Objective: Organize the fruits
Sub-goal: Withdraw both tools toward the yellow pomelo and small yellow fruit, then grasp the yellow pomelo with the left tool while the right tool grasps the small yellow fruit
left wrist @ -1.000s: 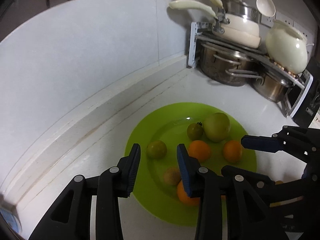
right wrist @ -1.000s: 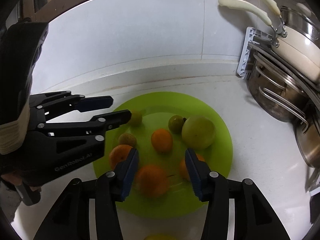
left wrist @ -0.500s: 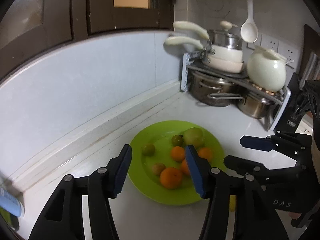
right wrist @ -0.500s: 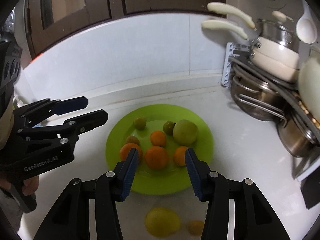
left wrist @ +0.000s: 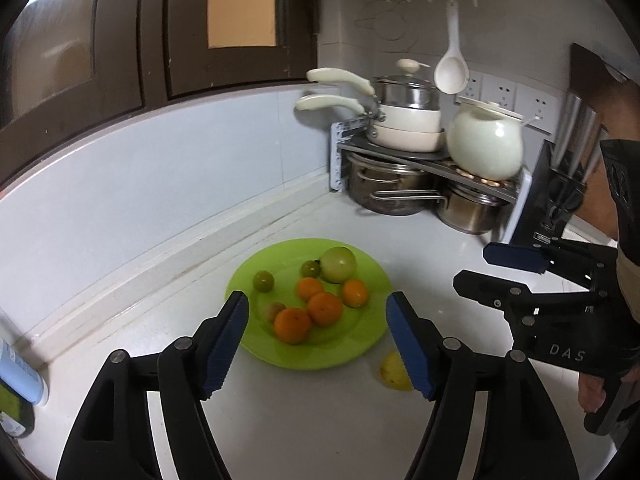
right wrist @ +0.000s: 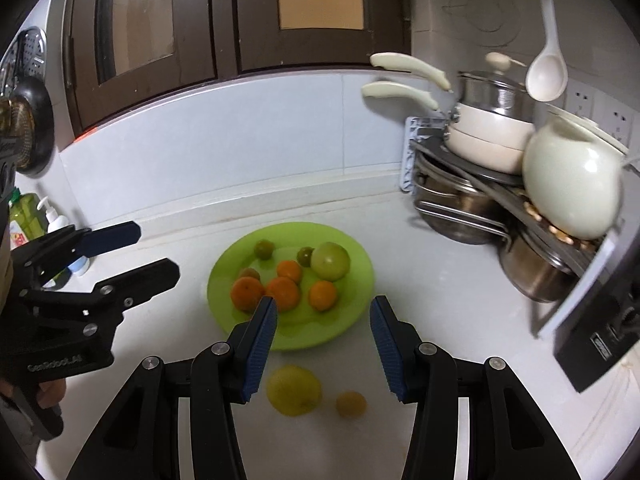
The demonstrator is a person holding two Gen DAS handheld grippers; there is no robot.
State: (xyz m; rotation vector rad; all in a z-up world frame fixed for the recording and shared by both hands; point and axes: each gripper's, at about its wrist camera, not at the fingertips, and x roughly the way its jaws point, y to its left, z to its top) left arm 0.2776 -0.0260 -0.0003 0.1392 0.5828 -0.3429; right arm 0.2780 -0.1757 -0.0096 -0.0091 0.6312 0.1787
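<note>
Both claws, left gripper [left wrist: 316,340] and right gripper [right wrist: 323,348], hung wide open and empty; ahead sat the fruit-filled green plate [right wrist: 356,312], a stray lemon [right wrist: 294,390] below, likely next.

Your left gripper [left wrist: 316,338] is chunky matte black plastic with ribbed blue finger pads [left wrist: 224,344] and round silver screws. Right gripper [right wrist: 323,350] looks identical, with white "DAS" lettering at the right edge of the left view. Bare skin shows on your right hand [left wrist: 592,390].

A home kitchen: white countertop [right wrist: 440,320], stacked pots on a rack [left wrist: 400,184], hanging ladle [right wrist: 546,72], dark cabinets [right wrist: 160,20].
</note>
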